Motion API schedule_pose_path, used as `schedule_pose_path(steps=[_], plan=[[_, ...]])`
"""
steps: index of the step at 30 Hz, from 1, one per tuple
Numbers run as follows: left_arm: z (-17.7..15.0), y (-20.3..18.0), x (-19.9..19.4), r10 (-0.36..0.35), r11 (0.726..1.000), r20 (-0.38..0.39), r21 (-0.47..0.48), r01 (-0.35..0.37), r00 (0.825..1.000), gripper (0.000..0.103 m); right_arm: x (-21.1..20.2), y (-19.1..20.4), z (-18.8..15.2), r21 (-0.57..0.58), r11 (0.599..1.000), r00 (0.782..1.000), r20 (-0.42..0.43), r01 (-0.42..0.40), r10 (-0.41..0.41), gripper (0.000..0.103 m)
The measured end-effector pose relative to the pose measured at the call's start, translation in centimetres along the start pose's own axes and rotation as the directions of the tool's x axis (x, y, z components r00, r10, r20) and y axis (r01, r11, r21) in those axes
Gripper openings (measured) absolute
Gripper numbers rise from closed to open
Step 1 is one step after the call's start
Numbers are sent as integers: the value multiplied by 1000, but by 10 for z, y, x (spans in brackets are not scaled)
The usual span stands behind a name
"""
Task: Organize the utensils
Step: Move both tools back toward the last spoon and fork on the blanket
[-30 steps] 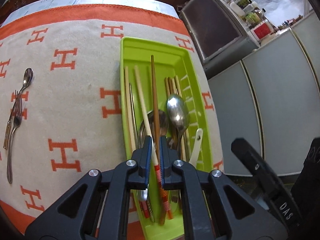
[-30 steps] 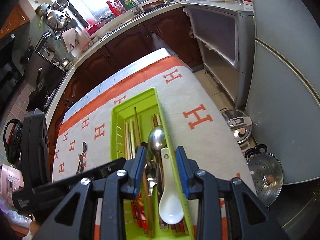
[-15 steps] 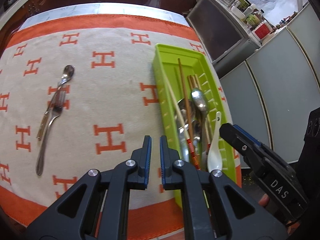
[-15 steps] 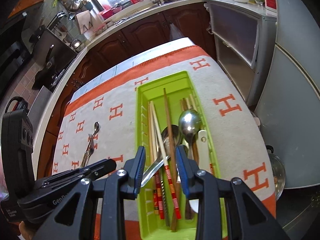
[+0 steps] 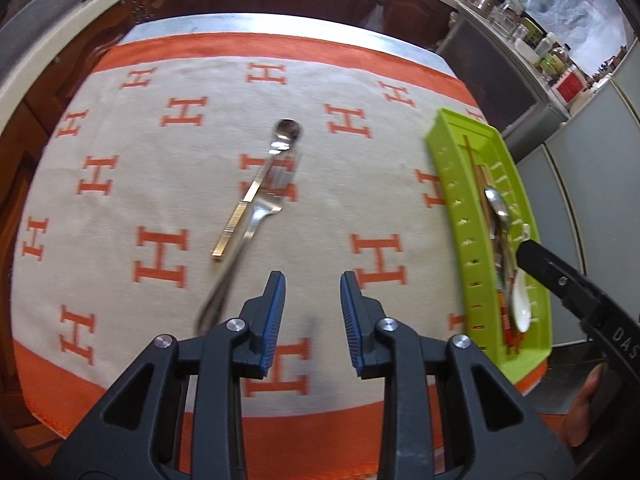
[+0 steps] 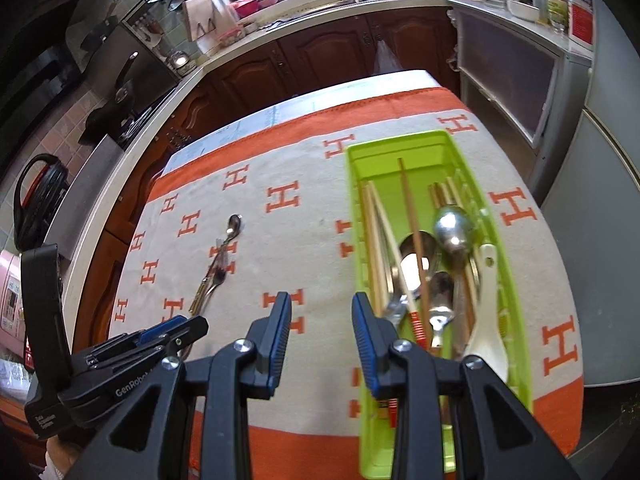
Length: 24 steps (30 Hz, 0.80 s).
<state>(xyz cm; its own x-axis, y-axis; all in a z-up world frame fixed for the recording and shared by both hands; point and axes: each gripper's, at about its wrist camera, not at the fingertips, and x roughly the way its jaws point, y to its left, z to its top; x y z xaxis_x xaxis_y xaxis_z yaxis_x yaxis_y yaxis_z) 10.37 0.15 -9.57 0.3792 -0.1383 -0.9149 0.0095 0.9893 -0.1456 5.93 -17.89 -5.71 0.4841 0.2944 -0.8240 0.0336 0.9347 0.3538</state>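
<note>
A lime-green utensil tray [image 5: 448, 184] [image 6: 516, 280] lies on the right of the cloth and holds chopsticks [image 6: 414, 224], metal spoons [image 6: 452, 224] and a white ceramic spoon [image 6: 486, 320]. A metal spoon [image 5: 286, 132] [image 6: 234, 225] and a fork [image 5: 256, 216] [image 6: 214, 280] lie loose on the cloth mid-table. My left gripper [image 5: 313, 312] is open and empty, just short of the fork's handle end. My right gripper [image 6: 321, 332] is open and empty, above the cloth beside the tray's left wall.
A beige cloth with orange H marks and an orange border [image 5: 160, 208] [image 6: 296, 240] covers the table. Dark wooden cabinets [image 6: 320, 52] and a counter with a sink stand behind. A grey cupboard [image 6: 512, 80] stands at the right. The table's front edge is near.
My left gripper let go of the chopstick in the tray, swung left over the cloth toward the fork and spoon, and opened. My right gripper shifted left off the tray and opened wider.
</note>
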Motion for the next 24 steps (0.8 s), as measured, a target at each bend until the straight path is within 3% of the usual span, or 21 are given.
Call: schedule_pose_path(steps=[4,12,20,24], plan=[[-1,29,-4,32,999,26,-12,-32,999,25,12,26,-2,-45,999,1000,-20,-23,22,31],[4,74,1,16,999,33,-35,-15,999,25,45,58,-8,-76,995,994,-93,-71,64,31],[14,73,24,-50,998,22,49,49,999,25,69,67,-12,-88,992,987,-141,-87,75,31],[20,64,38,-50,995,5,81,49,999,25,77,65,-10,-79,993,985,-151,-92,79,31]])
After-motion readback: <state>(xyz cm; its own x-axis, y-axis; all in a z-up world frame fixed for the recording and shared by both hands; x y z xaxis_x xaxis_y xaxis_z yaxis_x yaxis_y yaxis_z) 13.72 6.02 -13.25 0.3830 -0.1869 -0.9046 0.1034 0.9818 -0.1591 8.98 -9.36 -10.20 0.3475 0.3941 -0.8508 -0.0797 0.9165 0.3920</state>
